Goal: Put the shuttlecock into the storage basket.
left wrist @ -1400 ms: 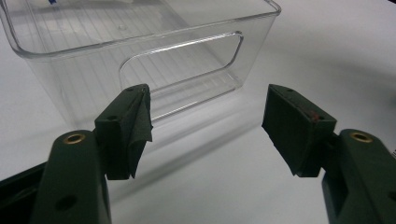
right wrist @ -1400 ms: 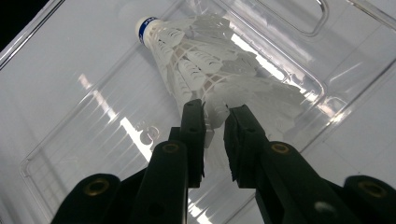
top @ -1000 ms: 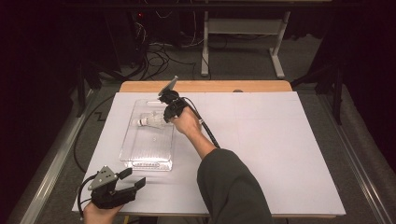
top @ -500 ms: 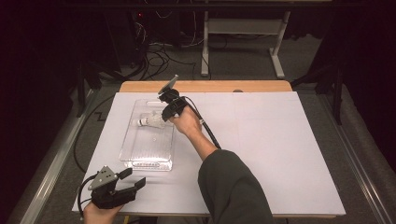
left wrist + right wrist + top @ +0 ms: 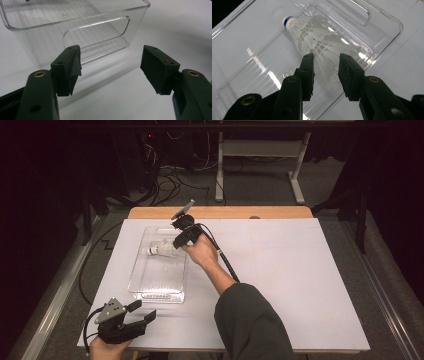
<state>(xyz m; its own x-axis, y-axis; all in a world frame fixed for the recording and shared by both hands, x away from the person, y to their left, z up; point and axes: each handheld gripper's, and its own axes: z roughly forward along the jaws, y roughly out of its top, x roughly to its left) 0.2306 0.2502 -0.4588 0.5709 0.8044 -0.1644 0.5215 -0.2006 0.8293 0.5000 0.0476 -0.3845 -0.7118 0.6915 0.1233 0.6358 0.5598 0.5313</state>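
Note:
A white feather shuttlecock (image 5: 159, 250) with a blue-banded cork lies on its side in the far part of a clear plastic tray (image 5: 137, 279). My right gripper (image 5: 176, 242) reaches in over the tray's right rim. In the right gripper view its jaws (image 5: 326, 62) have just been opening and now stand apart around the tips of the shuttlecock's (image 5: 312, 40) feather skirt, with no pad pressing on it. My left gripper (image 5: 145, 311) rests near the table's front left, open and with nothing in it. It faces the handle cut-out in the tray's (image 5: 75, 37) near end wall, the gripper (image 5: 111, 67) a short way off.
A white sheet covers the table (image 5: 300, 285), with a wooden strip (image 5: 225, 212) along the far edge. The right forearm and dark sleeve (image 5: 245, 315) cross the middle, and a black cable (image 5: 225, 262) trails along them. Cables and a stand's legs are on the floor beyond.

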